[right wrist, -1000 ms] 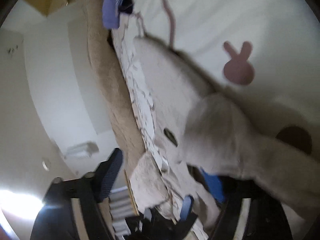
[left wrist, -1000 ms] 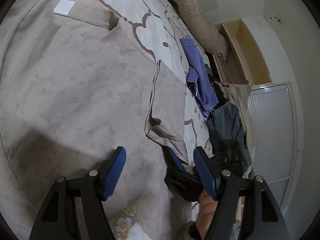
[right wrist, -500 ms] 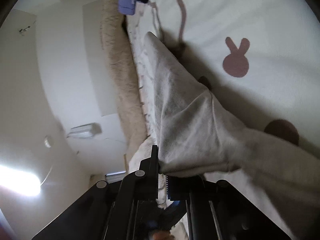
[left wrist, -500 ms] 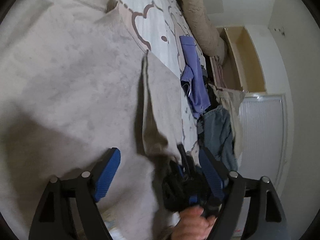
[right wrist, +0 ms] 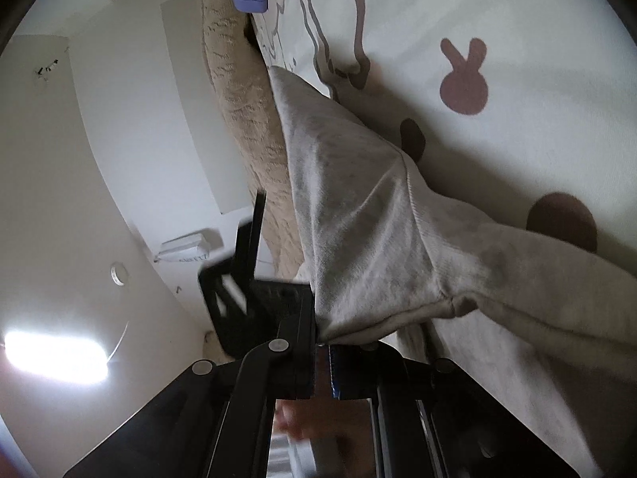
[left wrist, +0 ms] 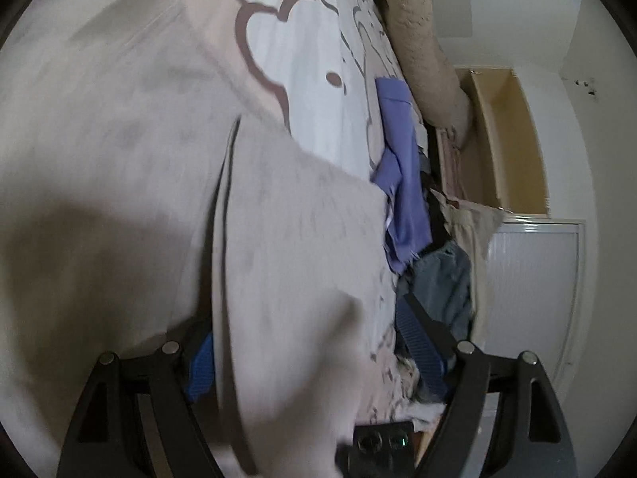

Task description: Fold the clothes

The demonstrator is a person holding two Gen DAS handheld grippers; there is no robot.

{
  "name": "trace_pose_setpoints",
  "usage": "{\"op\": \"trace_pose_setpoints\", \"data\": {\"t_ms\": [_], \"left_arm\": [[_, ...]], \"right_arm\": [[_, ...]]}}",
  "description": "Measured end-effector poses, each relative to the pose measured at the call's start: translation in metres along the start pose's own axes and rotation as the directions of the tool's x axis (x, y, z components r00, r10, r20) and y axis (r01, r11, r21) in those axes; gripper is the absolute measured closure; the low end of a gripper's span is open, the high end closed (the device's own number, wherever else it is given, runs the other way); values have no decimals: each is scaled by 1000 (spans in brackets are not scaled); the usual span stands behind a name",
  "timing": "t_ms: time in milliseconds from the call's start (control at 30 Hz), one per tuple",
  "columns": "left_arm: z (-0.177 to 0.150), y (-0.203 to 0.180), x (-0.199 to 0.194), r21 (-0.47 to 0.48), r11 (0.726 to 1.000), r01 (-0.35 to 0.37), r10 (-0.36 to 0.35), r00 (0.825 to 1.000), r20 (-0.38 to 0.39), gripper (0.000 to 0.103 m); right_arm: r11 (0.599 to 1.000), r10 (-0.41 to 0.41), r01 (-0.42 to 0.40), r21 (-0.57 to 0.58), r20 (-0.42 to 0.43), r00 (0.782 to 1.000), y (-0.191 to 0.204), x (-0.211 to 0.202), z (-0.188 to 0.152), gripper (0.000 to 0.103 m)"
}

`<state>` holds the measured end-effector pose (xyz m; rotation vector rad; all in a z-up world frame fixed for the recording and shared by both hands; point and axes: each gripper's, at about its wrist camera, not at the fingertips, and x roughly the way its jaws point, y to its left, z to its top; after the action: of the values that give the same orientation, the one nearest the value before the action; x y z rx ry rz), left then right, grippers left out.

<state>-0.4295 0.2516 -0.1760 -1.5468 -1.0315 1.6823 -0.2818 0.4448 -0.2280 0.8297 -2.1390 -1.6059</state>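
A beige sweatshirt (left wrist: 119,159) lies spread on the bed. One flap of it (left wrist: 298,239) is lifted and hangs blurred across the left wrist view. My left gripper (left wrist: 310,358) has its jaws closing around that flap; the blue pads (left wrist: 418,350) stand apart from the cloth. In the right wrist view my right gripper (right wrist: 324,352) is shut on the hem of the same sweatshirt (right wrist: 358,219), which stretches taut away from it over the sheet. The left gripper's black frame (right wrist: 239,279) shows just beside it.
The white bed sheet (right wrist: 537,8) has brown bunny prints. A purple garment (left wrist: 398,183) and a denim one (left wrist: 442,279) lie piled at the bed's far edge. A fuzzy beige blanket roll (left wrist: 422,40) runs along the wall. Beyond are a wooden shelf (left wrist: 513,139) and a door (left wrist: 533,298).
My right gripper closed on the sweatshirt's hem and lifted it. My left gripper moved toward the raised flap, which now hangs between its fingers.
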Motion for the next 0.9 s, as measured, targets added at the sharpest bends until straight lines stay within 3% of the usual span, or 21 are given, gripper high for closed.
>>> {"op": "trace_pose_setpoints", "data": {"t_ms": [33,67,100,133,167,433,533,733,900], "left_arm": [[4,-3,-1,26,1000,-18,17,1000,18,30],[8,-7,-2,51,998,-36,34,999,36,52],[10,-12,-5,97,993,-68,63,996,57,81],[11,-16,-9,142,985,-99,90,993,70,94],[11,-19,-14,177,977,-117,104,991,82,99],[3,-38,-101,361,915,-181,99,967,235,100],[1,-36,-142,388,893,-227,108,946,306,100],[-9,10,-198,343,854,-390,231,877,422,100],[-10,64,-201,248,859,-447,318,848,425,100]], "right_arm": [[1000,-1,1,-2,-3,1000,1,-2,-1,97],[1000,-9,9,-10,-2,1000,2,-2,-2,97],[1000,-17,17,-20,-1,1000,3,-1,-3,97],[999,-26,26,-30,1,1000,5,-1,-3,97],[999,-34,34,-41,3,999,7,-1,-4,97],[978,-103,94,-186,-36,994,37,24,-43,97],[965,-143,122,-231,-74,987,41,47,-68,97],[925,-265,219,-310,-116,957,33,98,-115,97],[867,-400,347,-358,-84,913,7,131,-138,97]]}}
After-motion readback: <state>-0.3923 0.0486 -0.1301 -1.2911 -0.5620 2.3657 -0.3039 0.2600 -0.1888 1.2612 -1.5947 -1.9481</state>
